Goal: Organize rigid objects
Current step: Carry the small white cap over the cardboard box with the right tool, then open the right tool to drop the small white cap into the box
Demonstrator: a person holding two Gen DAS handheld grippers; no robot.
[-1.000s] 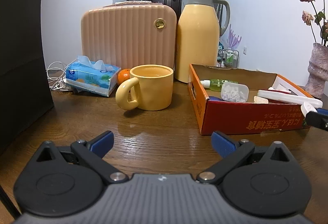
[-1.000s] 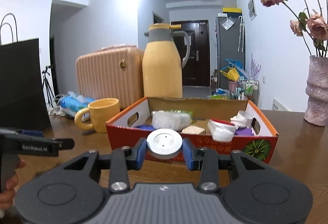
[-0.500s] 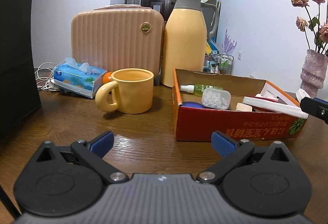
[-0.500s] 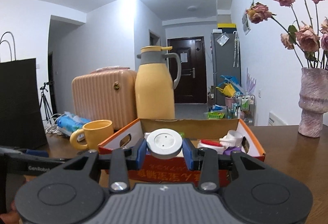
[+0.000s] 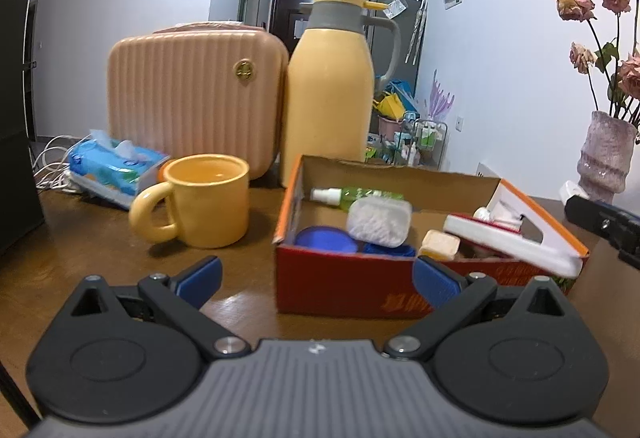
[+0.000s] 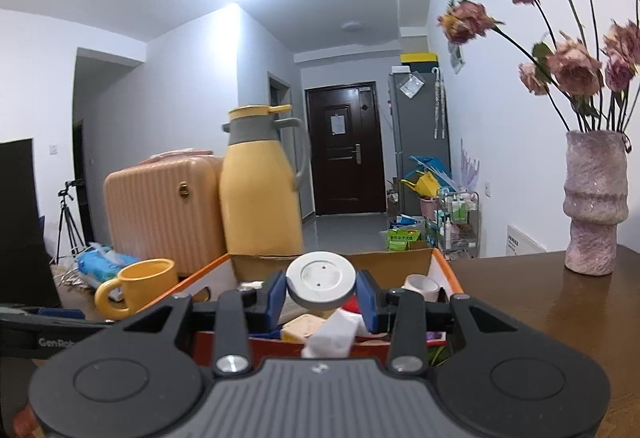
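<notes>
White round disc point(image 6: 321, 277) sits clamped between the blue pads point(image 6: 275, 298) of the right claw point(image 6: 321, 298), held above the near edge of the cardboard box point(image 6: 443, 270). Jaws closed to the disc's width, pads on its left and right rim.

Left claw point(image 5: 316, 278): jaws spread wide, nothing between the blue pads point(image 5: 436, 284). It hangs over the wooden tabletop point(image 5: 248, 270), just short of the box's red near wall point(image 5: 344, 286).

Inside the box, from the left wrist view, near to far: blue lid point(image 5: 326, 240) in the near left corner, small cream block point(image 5: 439, 244) beside it to the right, clear case of white beads point(image 5: 379, 220) resting partly over the lid, white-and-red flat item point(image 5: 508, 240) leaning across the right end, green spray bottle point(image 5: 352, 193) lying along the back wall.

Left of the box: yellow mug point(image 5: 200, 205), handle toward the camera's left, standing apart from the box. Behind the mug, blue tissue pack point(image 5: 116, 167) with white cables point(image 5: 52, 165) at its left.

Farther back: ribbed peach case point(image 5: 196, 97) and yellow thermos jug point(image 5: 330, 93), side by side, jug directly behind the box's rear left corner.

Right end of the tabletop: pink vase point(image 6: 594, 201) with dried roses point(image 6: 568, 65), well apart from the box.
</notes>
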